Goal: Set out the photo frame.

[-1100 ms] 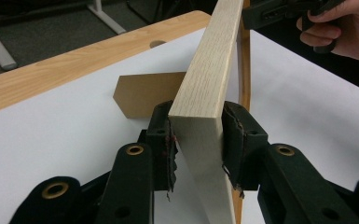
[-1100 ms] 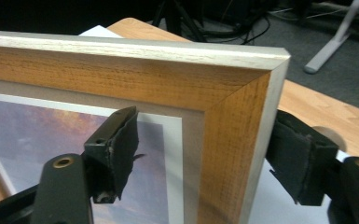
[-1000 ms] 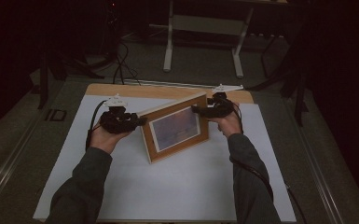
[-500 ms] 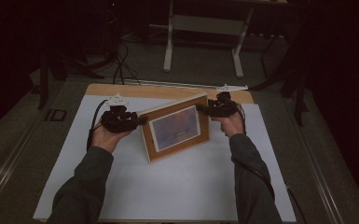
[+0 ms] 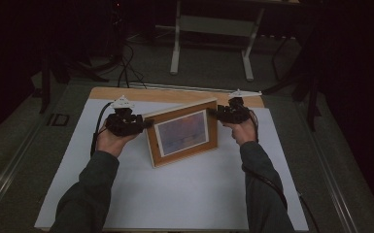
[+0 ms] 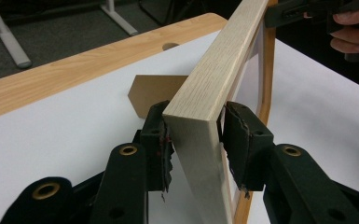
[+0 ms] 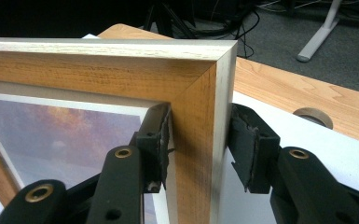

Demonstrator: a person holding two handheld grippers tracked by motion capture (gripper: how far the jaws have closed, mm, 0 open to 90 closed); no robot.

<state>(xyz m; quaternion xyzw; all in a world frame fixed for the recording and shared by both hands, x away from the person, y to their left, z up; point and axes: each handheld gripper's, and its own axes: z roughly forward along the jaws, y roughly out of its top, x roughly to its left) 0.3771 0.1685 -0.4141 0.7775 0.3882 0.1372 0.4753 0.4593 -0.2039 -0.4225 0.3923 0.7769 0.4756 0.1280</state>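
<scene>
A wooden picture frame (image 5: 182, 132) is stood upright near the middle of the white sheet (image 5: 175, 194) that covers the table (image 5: 175, 93), its glazed front with a pink and blue picture turned toward the person. From behind it, a brown cardboard stand (image 6: 156, 93) is seen resting on the sheet in the left gripper view.

The left gripper (image 5: 145, 124) is held level at the frame's left edge. In the left gripper view the pale side of the frame (image 6: 205, 130) is bracketed by the two black jaws, one on the back and one on the front. Those jaws have just been opening a little, with the frame between them; a thin gap is seen at the right pad (image 6: 240, 144), while the left pad looks to be right against the wood, so a firm grip cannot be told.

The right gripper (image 5: 212, 112) is brought in at the frame's upper right corner. In the right gripper view that corner (image 7: 200, 140) is flanked by the jaws, which have just been closing. The pad (image 7: 161, 140) on the front is seen at the glass edge, touching or very nearly so; the other pad is kept slightly apart from the frame's back.

Both hands are positioned at the frame's two ends, left hand (image 5: 110, 141) and right hand (image 5: 242, 130).
</scene>
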